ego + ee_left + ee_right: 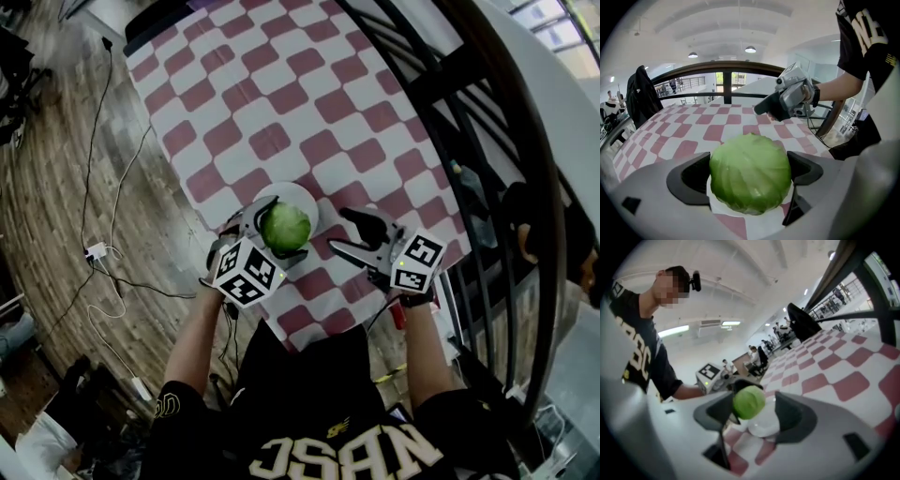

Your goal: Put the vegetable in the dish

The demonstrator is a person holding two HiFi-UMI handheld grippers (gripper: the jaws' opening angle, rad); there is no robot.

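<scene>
A round green cabbage [286, 225] sits between the jaws of my left gripper [750, 174], and both pads press on its sides. It hangs just over a small white dish [307, 200] near the table's front edge; in the left gripper view the dish [757, 222] shows under it. My right gripper [337, 232] is a short way right of the dish, open and empty, with its tips pointing at the cabbage. In the right gripper view the cabbage [748, 402] and the dish [765, 426] lie beyond the open jaws.
The table [281, 103] wears a red-and-white checked cloth that stretches away past the dish. A dark curved railing [487, 187] runs along the right side. Cables and a power adapter [97, 251] lie on the wooden floor at the left.
</scene>
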